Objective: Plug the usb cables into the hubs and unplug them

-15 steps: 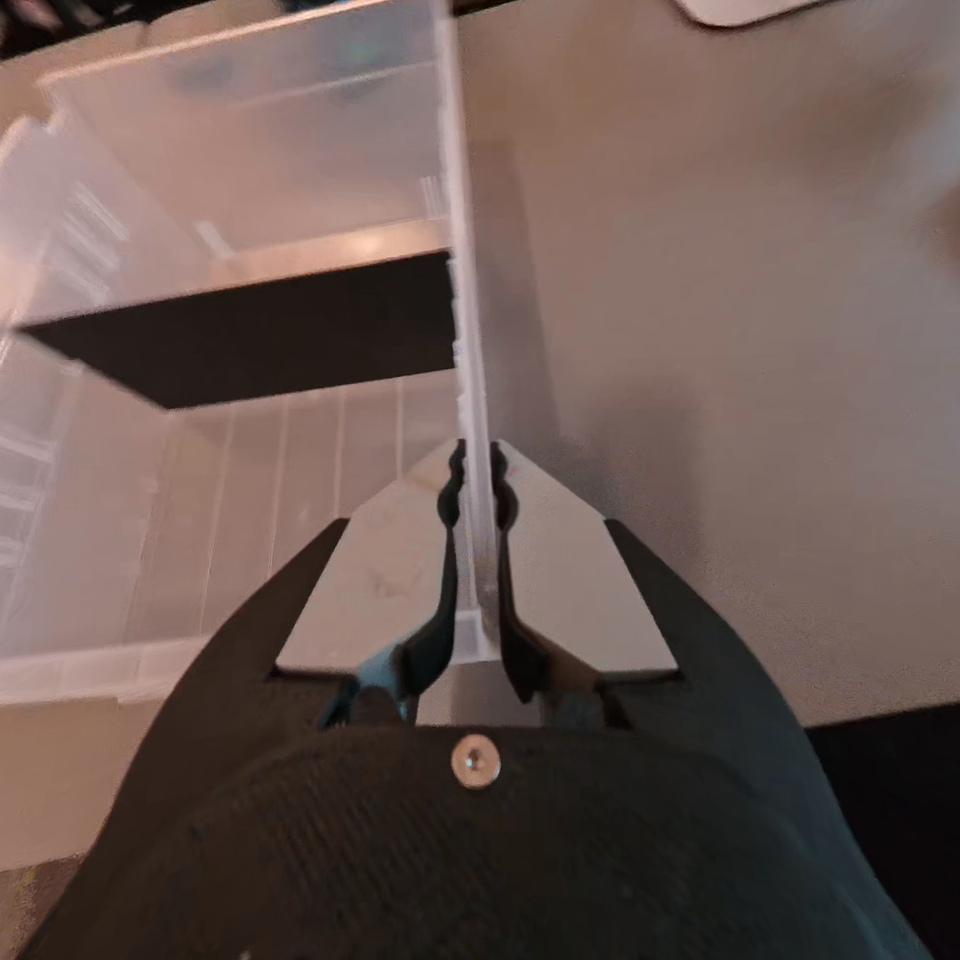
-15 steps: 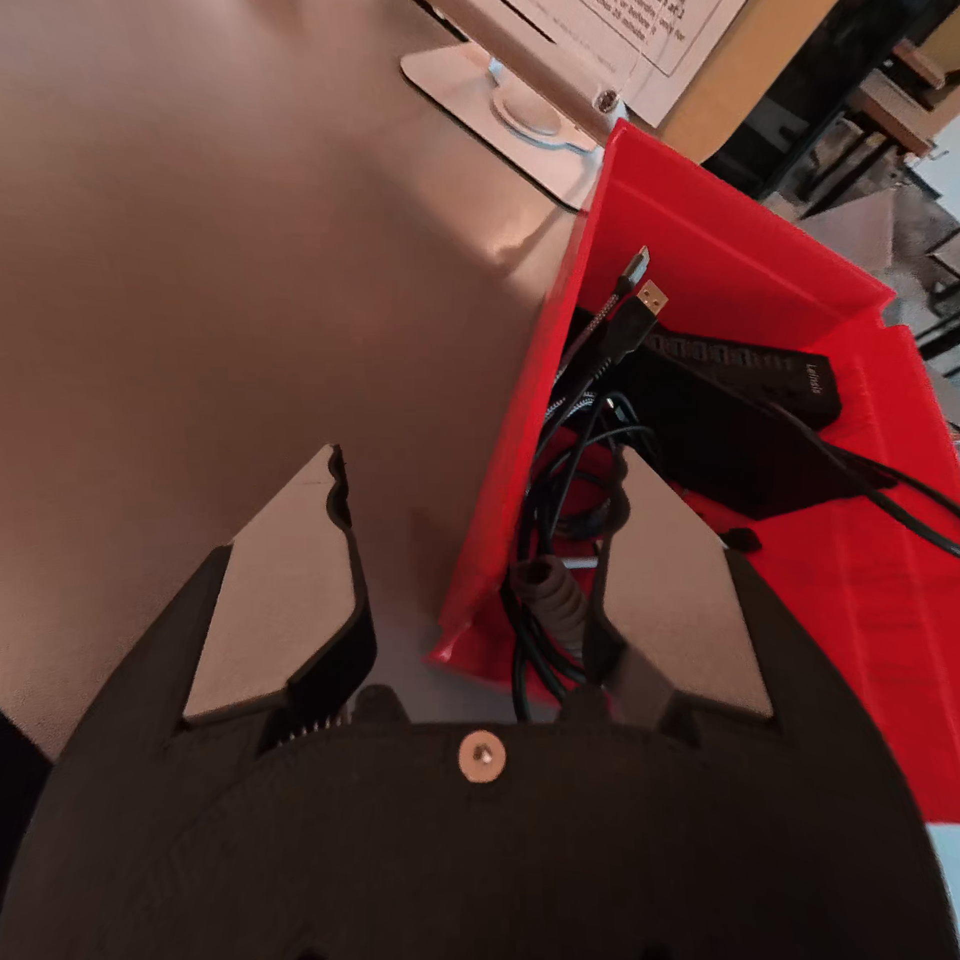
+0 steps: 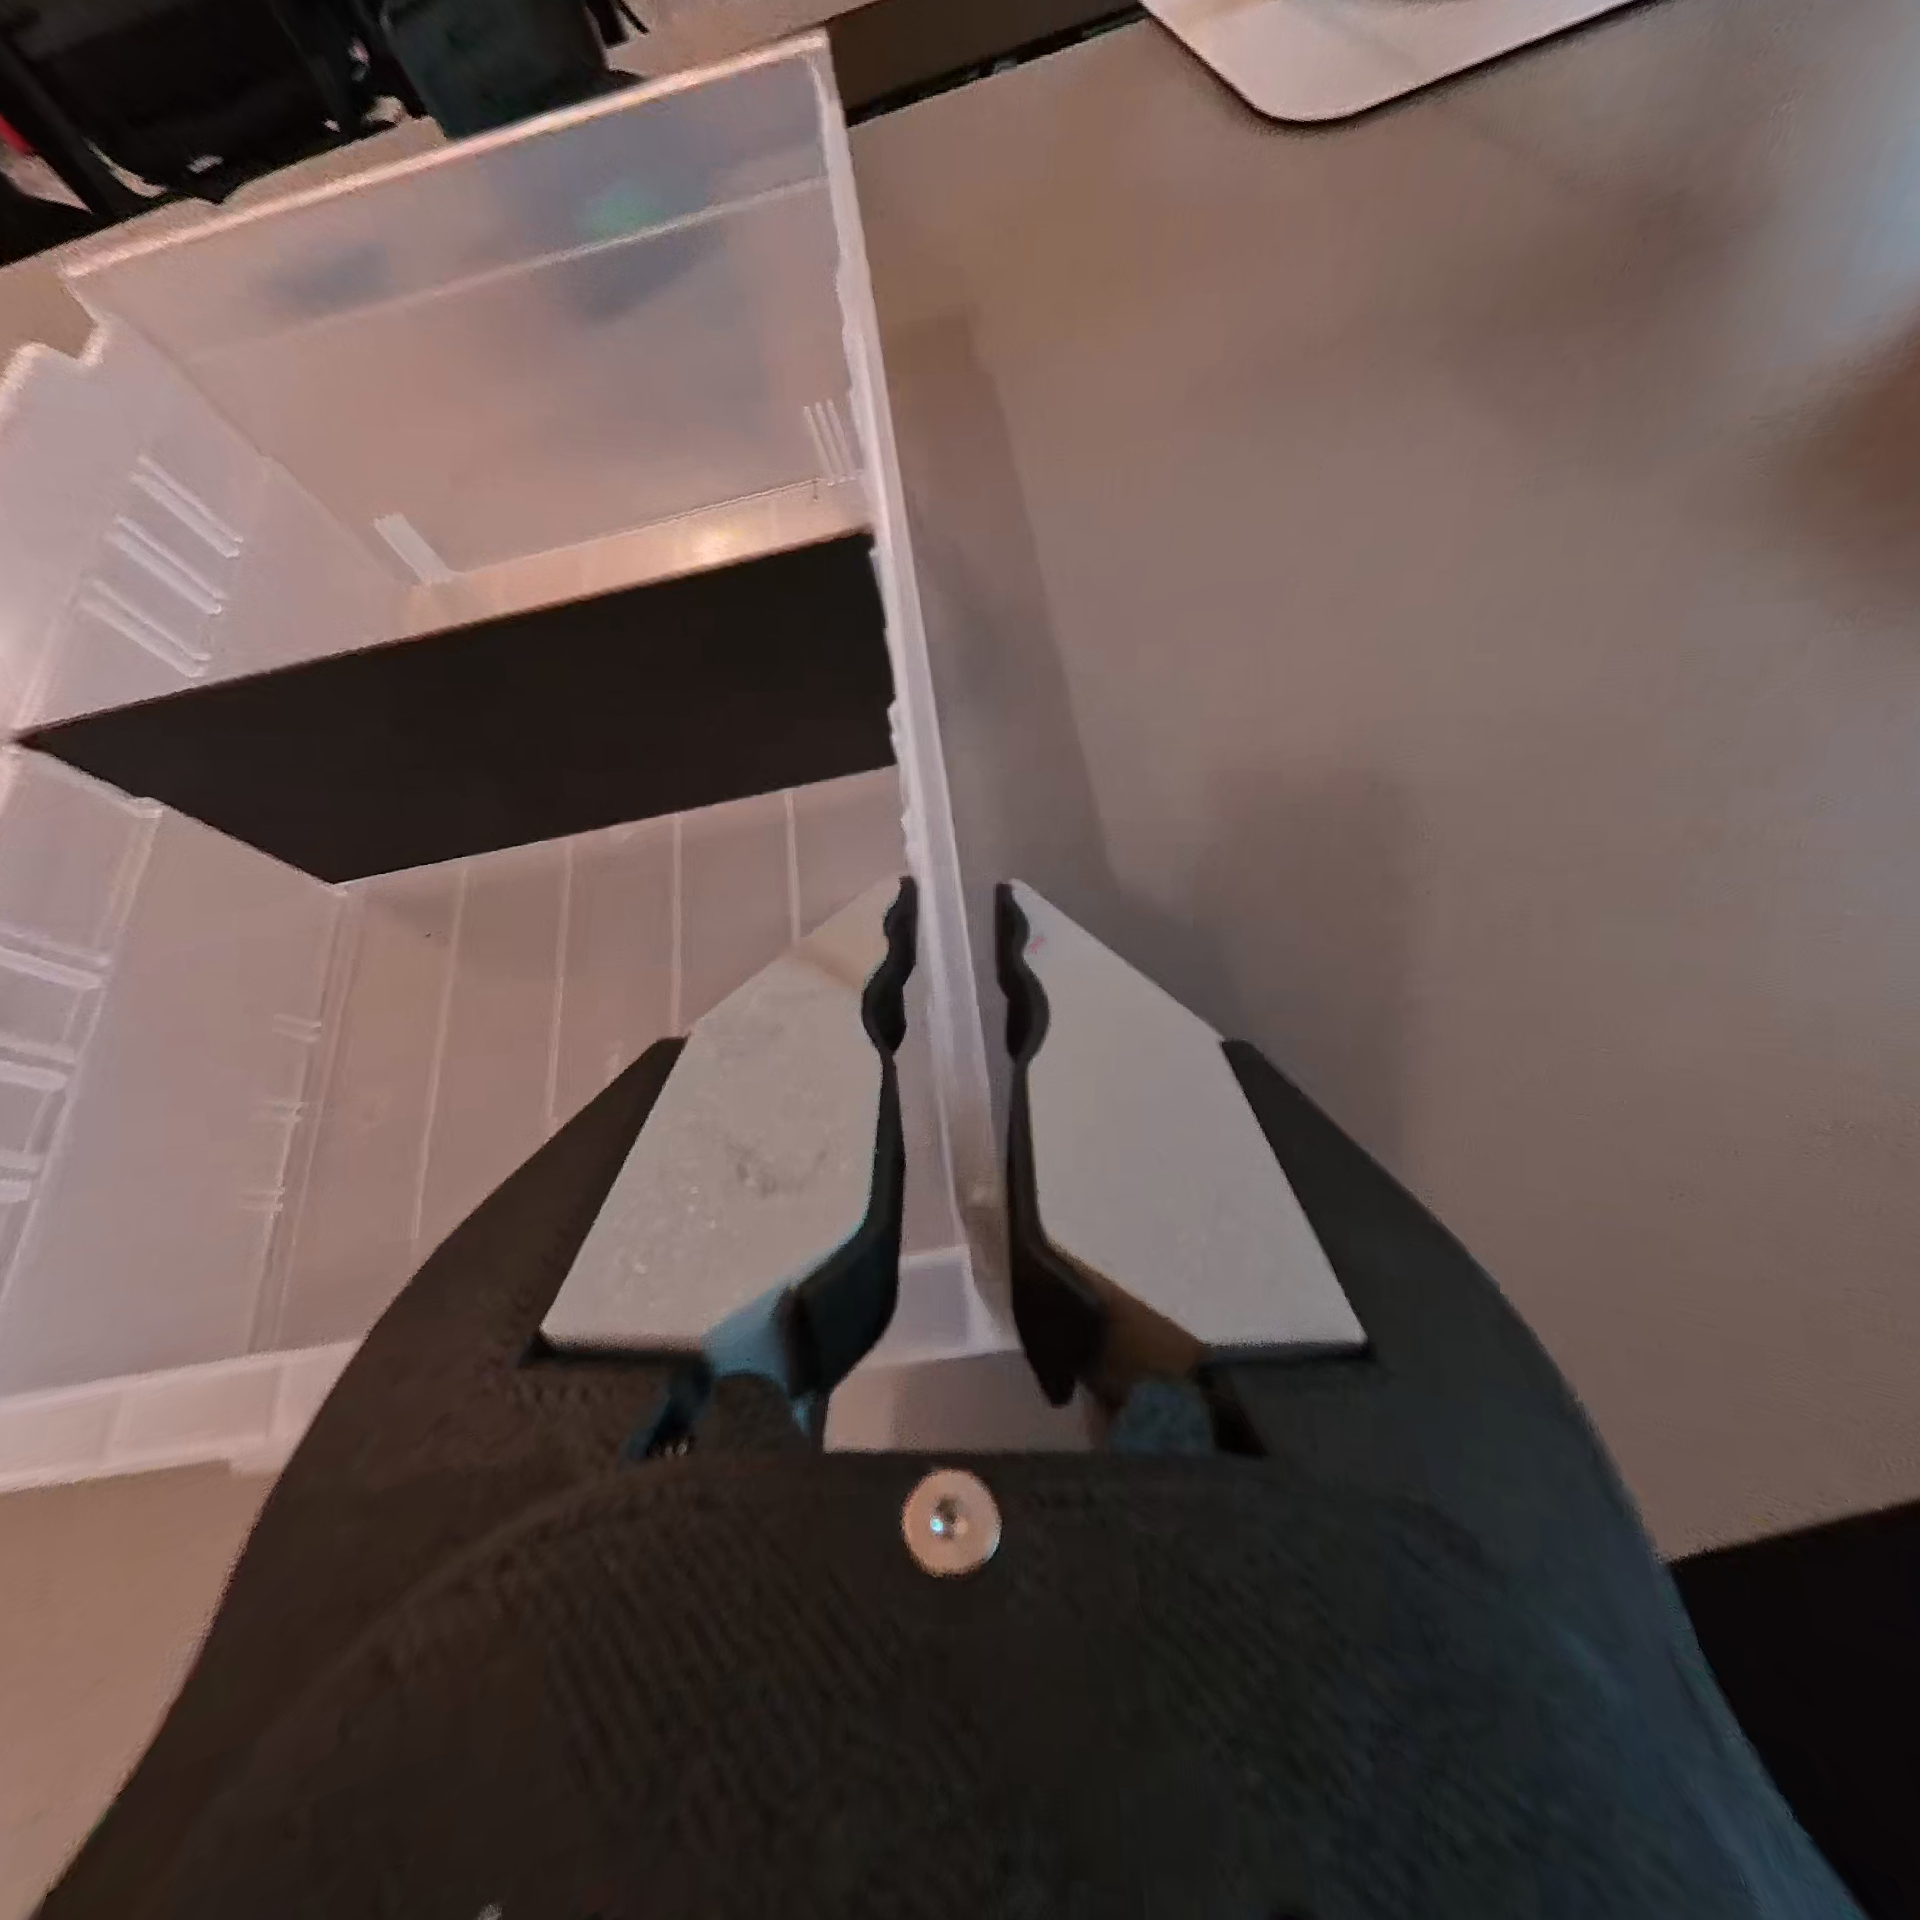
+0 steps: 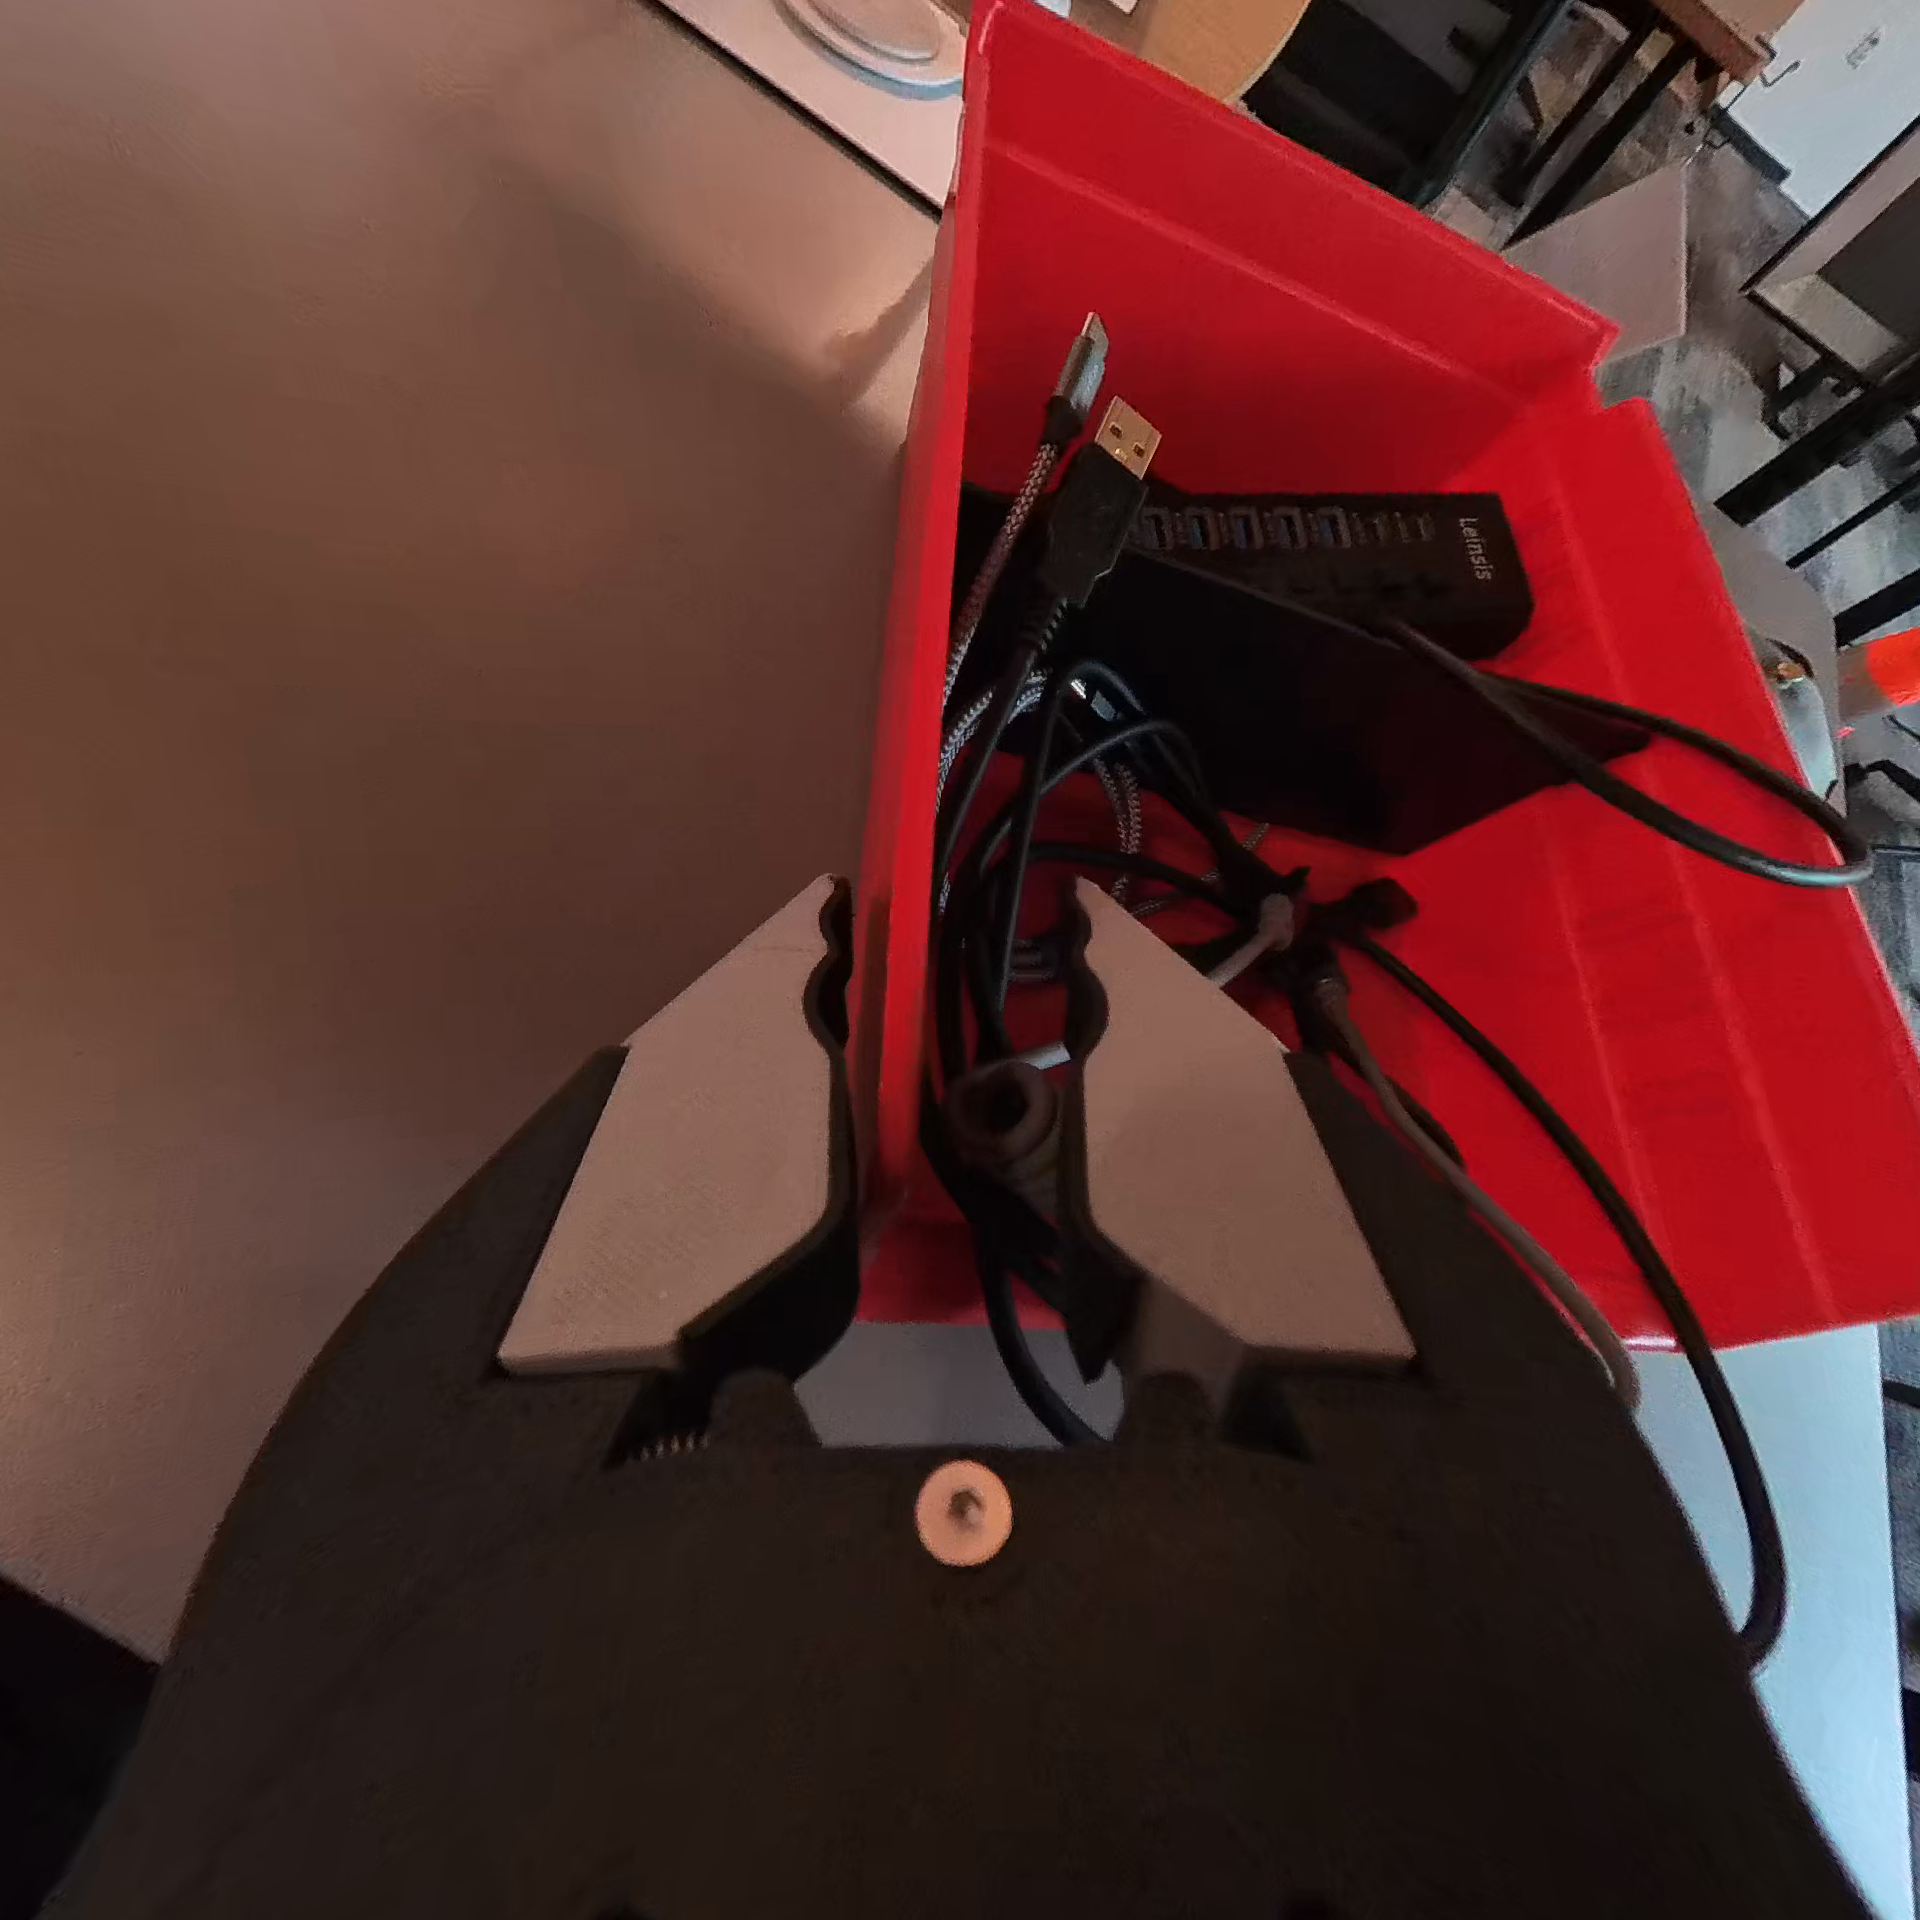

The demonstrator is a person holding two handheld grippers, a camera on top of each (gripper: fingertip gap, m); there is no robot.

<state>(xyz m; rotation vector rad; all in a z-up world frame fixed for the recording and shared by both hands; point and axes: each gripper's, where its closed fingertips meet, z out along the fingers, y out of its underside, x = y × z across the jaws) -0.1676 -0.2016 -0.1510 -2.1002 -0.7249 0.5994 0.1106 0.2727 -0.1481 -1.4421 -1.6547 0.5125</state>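
A red bin (image 4: pixel 1351 343) holds a black USB hub (image 4: pixel 1351 551) and a tangle of black and braided cables (image 4: pixel 1039 810). A gold USB-A plug (image 4: pixel 1127 436) sticks up by the bin's left wall. My right gripper (image 4: pixel 956 888) is open and straddles that wall: the left finger touches its outside, the right finger is inside among the cables. My left gripper (image 3: pixel 953 888) is shut on the right wall of a clear plastic bin (image 3: pixel 520 468). A flat black item (image 3: pixel 468 748) lies inside that bin.
Both bins stand on a brown table (image 3: pixel 1455 727). A white stand base (image 3: pixel 1403 52) lies at the far edge and also shows in the right wrist view (image 4: pixel 862 52). One black cable (image 4: pixel 1714 831) hangs over the red bin's right side. Furniture stands beyond the table. Left tips to right tips: about 55 cm.
My right gripper has moved forward over the red bin's left wall and its jaws have narrowed around it. My left gripper keeps its hold on the clear bin's wall.
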